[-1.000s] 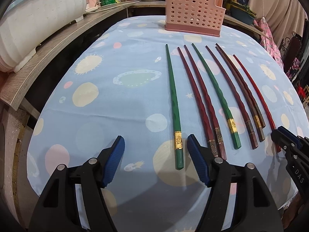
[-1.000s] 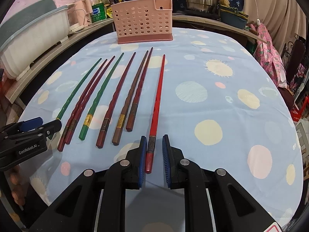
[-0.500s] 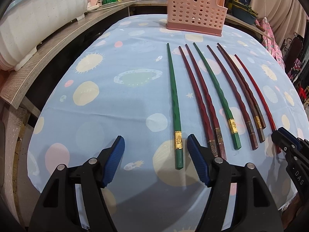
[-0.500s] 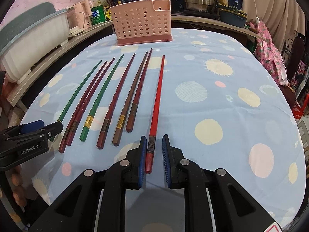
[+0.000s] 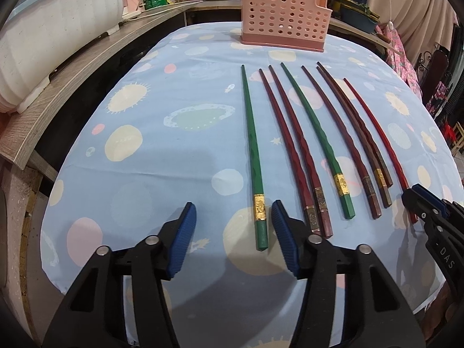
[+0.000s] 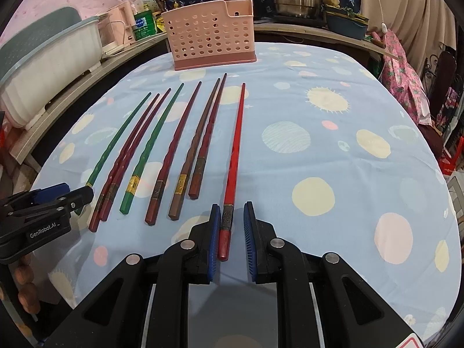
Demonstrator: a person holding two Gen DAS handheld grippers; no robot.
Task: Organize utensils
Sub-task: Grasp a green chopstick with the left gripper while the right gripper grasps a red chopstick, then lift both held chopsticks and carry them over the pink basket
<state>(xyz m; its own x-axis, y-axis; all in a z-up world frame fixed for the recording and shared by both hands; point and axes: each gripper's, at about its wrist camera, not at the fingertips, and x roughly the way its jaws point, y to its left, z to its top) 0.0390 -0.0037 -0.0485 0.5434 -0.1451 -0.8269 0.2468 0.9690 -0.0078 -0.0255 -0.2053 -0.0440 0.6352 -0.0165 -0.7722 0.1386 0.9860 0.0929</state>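
Observation:
Several chopsticks lie side by side on the blue tablecloth. A pink perforated utensil basket stands at the far end; it also shows in the right wrist view. My left gripper is open, its jaws on either side of the butt of the leftmost green chopstick. My right gripper is partly open, with its pads on either side of the butt of the bright red chopstick and a small gap on each side. The chopstick rests on the cloth.
A wooden counter with a white tub runs along the left. Pots and bottles stand behind the basket. The right half of the table holds only the tablecloth. The table's near edge is just under both grippers.
The right gripper's jaws have opened slightly around the red chopstick. The left gripper has hardly moved.

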